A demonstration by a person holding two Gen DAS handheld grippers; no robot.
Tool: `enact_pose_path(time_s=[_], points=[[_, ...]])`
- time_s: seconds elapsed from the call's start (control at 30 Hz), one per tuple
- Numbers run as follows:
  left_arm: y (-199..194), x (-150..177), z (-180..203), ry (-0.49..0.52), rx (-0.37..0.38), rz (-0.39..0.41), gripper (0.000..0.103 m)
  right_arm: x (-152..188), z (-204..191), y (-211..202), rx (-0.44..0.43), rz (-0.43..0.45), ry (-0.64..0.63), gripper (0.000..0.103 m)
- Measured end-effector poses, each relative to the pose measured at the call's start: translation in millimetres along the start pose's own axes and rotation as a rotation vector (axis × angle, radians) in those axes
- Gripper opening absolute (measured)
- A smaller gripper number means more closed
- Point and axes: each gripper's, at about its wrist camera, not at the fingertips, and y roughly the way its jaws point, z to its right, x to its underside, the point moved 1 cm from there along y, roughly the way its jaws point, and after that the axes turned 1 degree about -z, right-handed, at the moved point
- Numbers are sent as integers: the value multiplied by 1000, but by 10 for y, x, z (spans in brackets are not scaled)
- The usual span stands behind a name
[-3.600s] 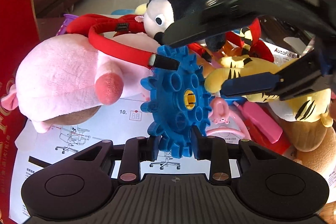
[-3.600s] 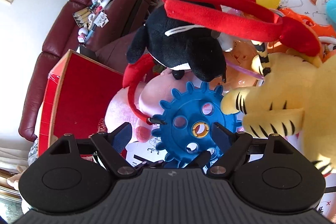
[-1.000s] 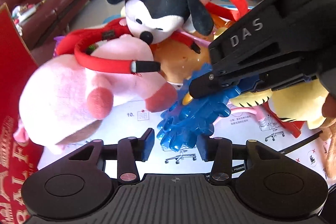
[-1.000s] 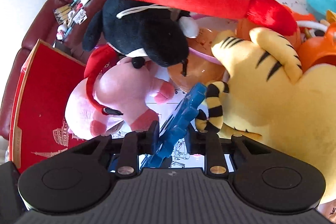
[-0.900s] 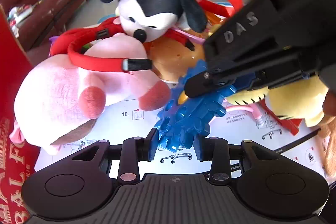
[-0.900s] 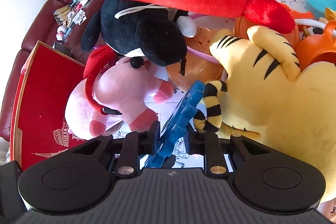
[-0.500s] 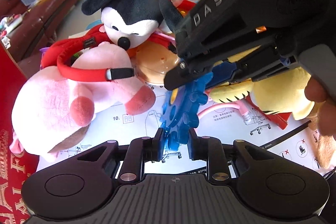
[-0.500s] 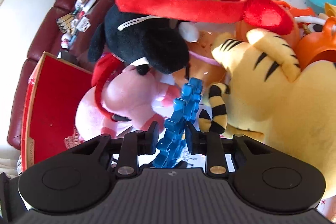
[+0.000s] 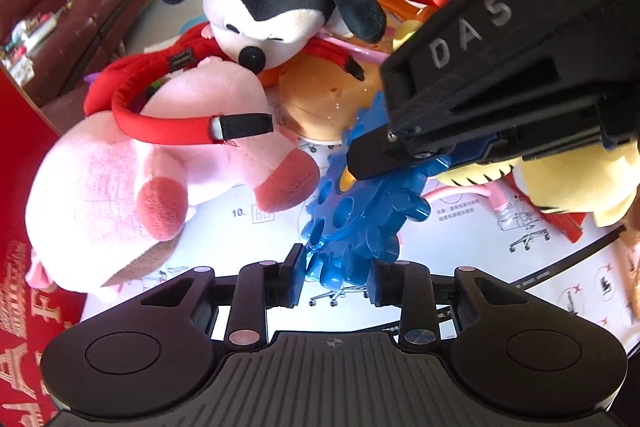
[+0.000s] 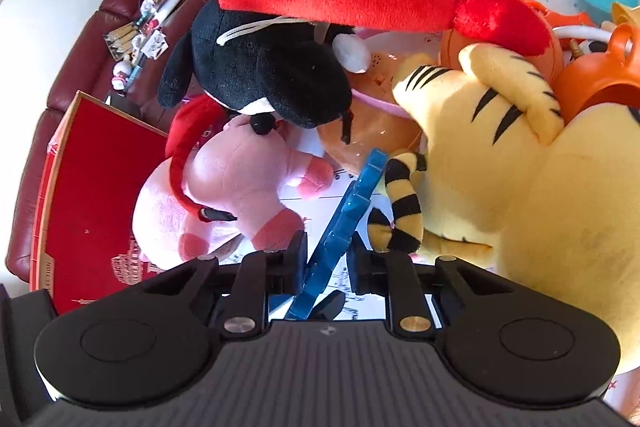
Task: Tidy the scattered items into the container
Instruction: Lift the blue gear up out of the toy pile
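From the left wrist view, the left claw has just been widening its jaws; the blue gear sits between them, the left pad touching its teeth, the right pad a little clear. The right claw's finger crosses over the gear's hub above the instruction sheet.

From the right wrist view, the right claw has just been closing, and the edge-on gear sits in a narrow gap; whether both pads truly press I cannot tell. The red box stands beyond the pink pig. I'd have one claw grip firmly before the other lets go.
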Motion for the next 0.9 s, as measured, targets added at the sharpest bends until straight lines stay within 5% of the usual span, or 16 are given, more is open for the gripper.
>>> enact_pose_path(time_s=[0.9], points=[[-262, 140, 287, 82, 14, 21, 15, 120, -135, -221, 24, 54, -44, 26]])
